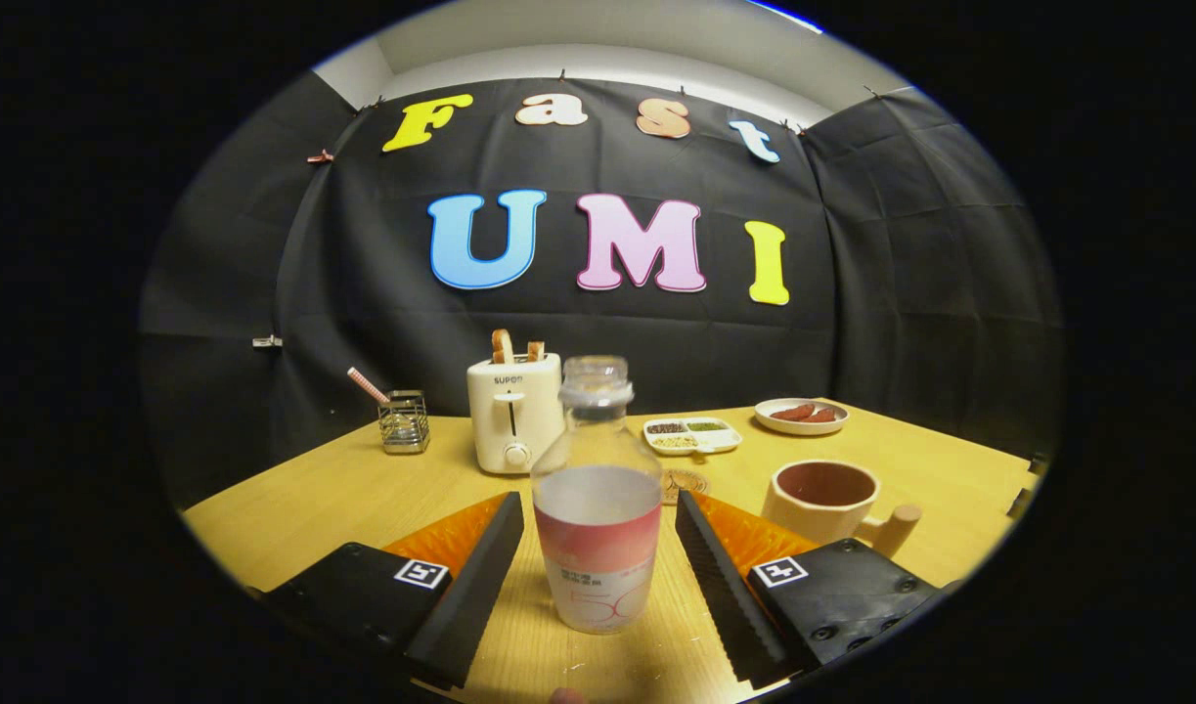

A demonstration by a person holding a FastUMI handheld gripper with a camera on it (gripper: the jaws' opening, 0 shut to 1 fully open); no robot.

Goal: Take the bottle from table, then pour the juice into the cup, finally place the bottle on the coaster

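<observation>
bottle (598,508) upright on desk (343,499), between the fingers (480,567) | fingers spread wide, touching nothing | cup (824,501) right of bottle, coaster (686,482) just behind it

Clear bottle (598,508) between fingers, pink-and-white label. Hand-held gripper (598,567) open: black ridged pads, orange backing, black-white square markers. Cup (824,501) beyond right finger: cream outside, brown inside. Cream toaster (514,411) ahead left. Desk (304,499) light wood.
</observation>
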